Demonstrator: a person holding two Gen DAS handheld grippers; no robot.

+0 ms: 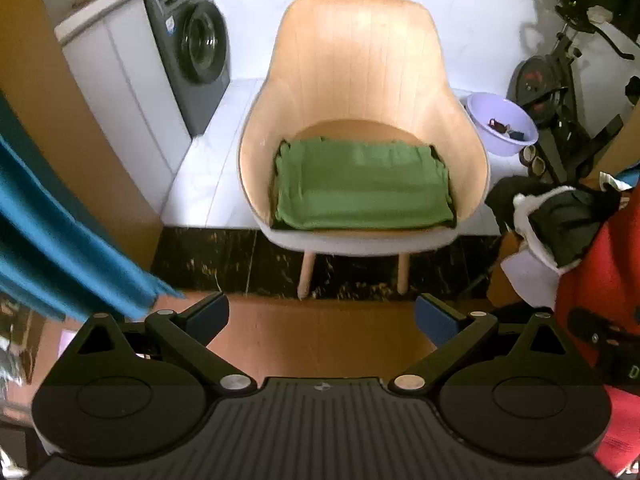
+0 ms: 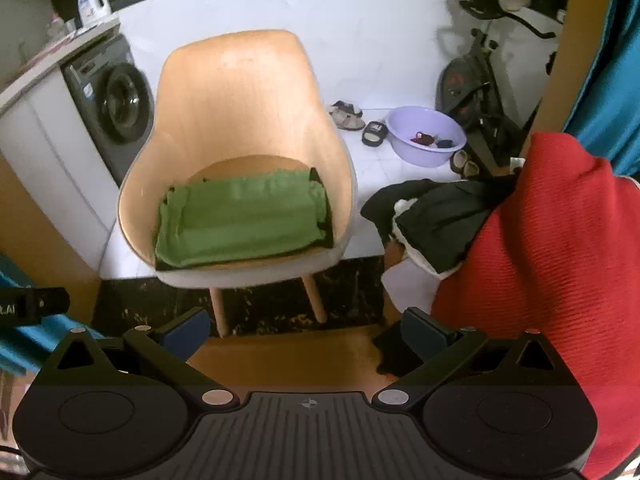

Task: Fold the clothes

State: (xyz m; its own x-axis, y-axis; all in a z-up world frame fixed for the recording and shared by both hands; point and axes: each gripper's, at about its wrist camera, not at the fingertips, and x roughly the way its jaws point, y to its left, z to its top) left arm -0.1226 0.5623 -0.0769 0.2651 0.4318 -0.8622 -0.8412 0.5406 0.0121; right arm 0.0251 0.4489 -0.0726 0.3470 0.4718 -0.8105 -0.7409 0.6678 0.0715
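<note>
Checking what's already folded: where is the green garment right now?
The green garment lies folded on the seat of the wooden chair, centre in both wrist views, left of the lilac basin.

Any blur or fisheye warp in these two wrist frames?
Left wrist: teal cloth smeared by motion, green garment soft, washing machine bowed by fisheye. Right wrist: chair leans and edges are soft; red garment ribbing is sharp.
</note>
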